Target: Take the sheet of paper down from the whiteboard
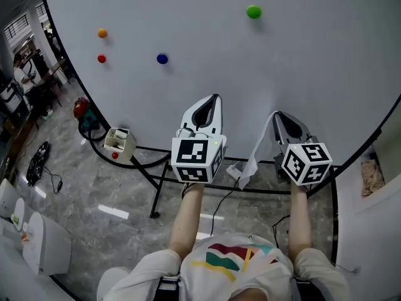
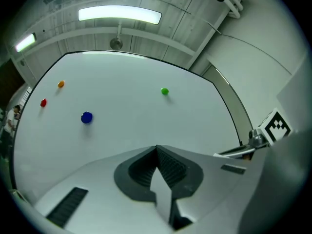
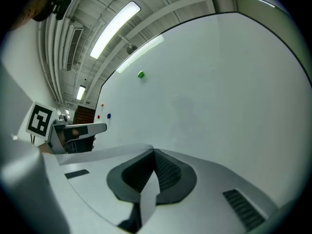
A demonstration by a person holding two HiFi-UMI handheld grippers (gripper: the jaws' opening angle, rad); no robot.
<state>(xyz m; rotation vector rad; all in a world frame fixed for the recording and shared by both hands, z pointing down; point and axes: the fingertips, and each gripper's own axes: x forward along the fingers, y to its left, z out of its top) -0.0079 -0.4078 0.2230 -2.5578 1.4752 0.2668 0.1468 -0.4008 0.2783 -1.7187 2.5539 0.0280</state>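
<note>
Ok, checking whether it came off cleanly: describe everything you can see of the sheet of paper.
The sheet of paper is white, thin and limp, not pinned to the whiteboard. The right gripper is shut on its upper end; the rest hangs as a curling strip beside that gripper, lower end folded over.

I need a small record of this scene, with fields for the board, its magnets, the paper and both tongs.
whiteboard: no sheet on it
magnets: green magnet, blue magnet, red magnet, orange magnet
right tongs: shut on the sheet of paper
sheet of paper: off the whiteboard, hangs from right tongs
left tongs: shut, nothing seen held
</note>
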